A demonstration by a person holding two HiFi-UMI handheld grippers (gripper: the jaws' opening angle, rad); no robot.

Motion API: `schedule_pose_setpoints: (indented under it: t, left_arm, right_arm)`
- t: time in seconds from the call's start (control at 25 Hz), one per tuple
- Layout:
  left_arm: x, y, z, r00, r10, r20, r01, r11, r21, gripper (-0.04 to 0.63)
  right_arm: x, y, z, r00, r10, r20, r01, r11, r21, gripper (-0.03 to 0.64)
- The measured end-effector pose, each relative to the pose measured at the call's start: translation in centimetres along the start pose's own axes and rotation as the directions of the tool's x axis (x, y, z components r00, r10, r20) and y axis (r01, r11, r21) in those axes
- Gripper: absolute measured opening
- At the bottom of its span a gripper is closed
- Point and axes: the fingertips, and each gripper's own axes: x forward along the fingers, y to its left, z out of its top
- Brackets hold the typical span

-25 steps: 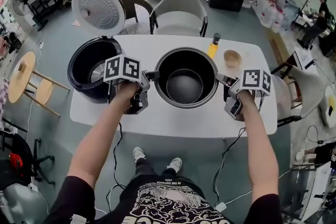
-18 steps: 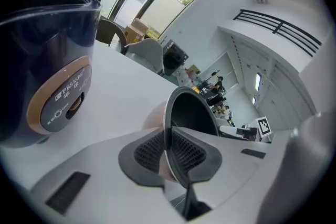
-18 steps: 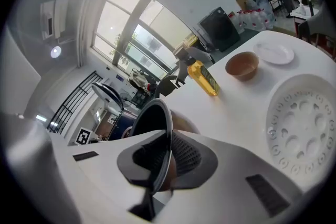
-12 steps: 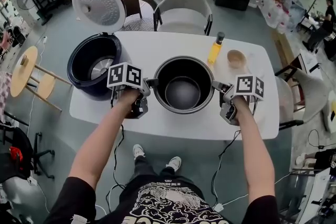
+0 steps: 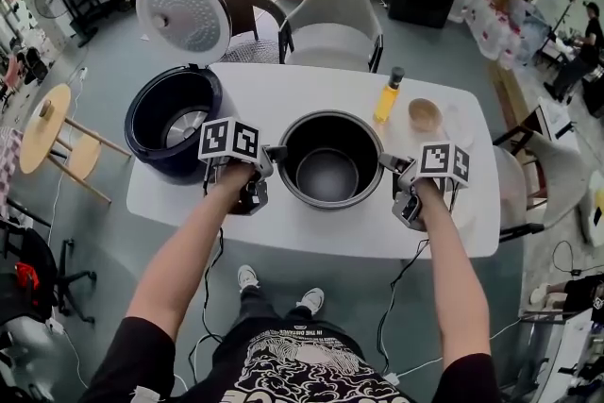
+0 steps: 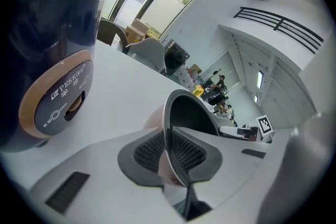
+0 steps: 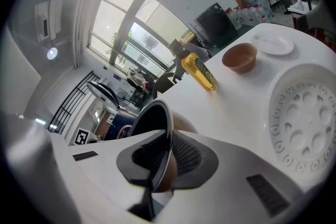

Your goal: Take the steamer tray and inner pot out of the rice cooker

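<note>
The metal inner pot (image 5: 330, 160) is out of the cooker, low at the middle of the white table (image 5: 311, 231); I cannot tell if its base touches. My left gripper (image 5: 274, 153) is shut on the pot's left rim (image 6: 169, 113), which runs between its pads. My right gripper (image 5: 387, 163) is shut on the right rim (image 7: 169, 118) in the same way. The dark rice cooker (image 5: 170, 123) stands at the table's left end, its lid (image 5: 182, 14) raised. The white perforated steamer tray (image 7: 304, 128) lies on the table to the right of my right gripper.
A yellow bottle (image 5: 385, 94) and a brown bowl (image 5: 425, 113) stand behind the pot on the right, with a small white plate (image 7: 273, 44) beside the bowl. Chairs (image 5: 330, 24) stand beyond the table's far edge. Cables hang off the near edge.
Both grippers have come down with the pot between them, so the pot now sits lower over the table. The grips on the rim are unchanged.
</note>
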Motion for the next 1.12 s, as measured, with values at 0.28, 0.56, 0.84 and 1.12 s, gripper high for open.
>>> schedule_pose_setpoints:
  t: [0.28,0.56,0.84,1.12]
  left_arm:
    - [-0.7,0.0,0.2,0.998,0.041,0.047,-0.043,0.998,0.048,0.067]
    - [-4.2,-1.5,1.8,0.990,0.058,0.126,-0.074,0.989,0.125,0.064]
    - [-10.1,-4.1,4.4,0.973,0.032,0.229,-0.098,0.954,0.283,0.058]
    - [-17.8,-4.4,7.4,0.940,-0.013,0.340,-0.129,0.911,0.392,0.043]
  right_arm:
    - [-0.8,0.4,-0.3,0.996,-0.091,-0.012,0.089,0.990,-0.110,0.054]
    - [-2.7,4.3,1.1,0.997,-0.062,0.046,0.069,0.979,-0.194,0.045]
    - [-2.9,12.0,1.0,0.994,-0.036,0.100,0.069,0.936,-0.344,0.044]
    - [-2.3,21.0,0.5,0.983,-0.013,0.186,0.098,0.883,-0.459,0.041]
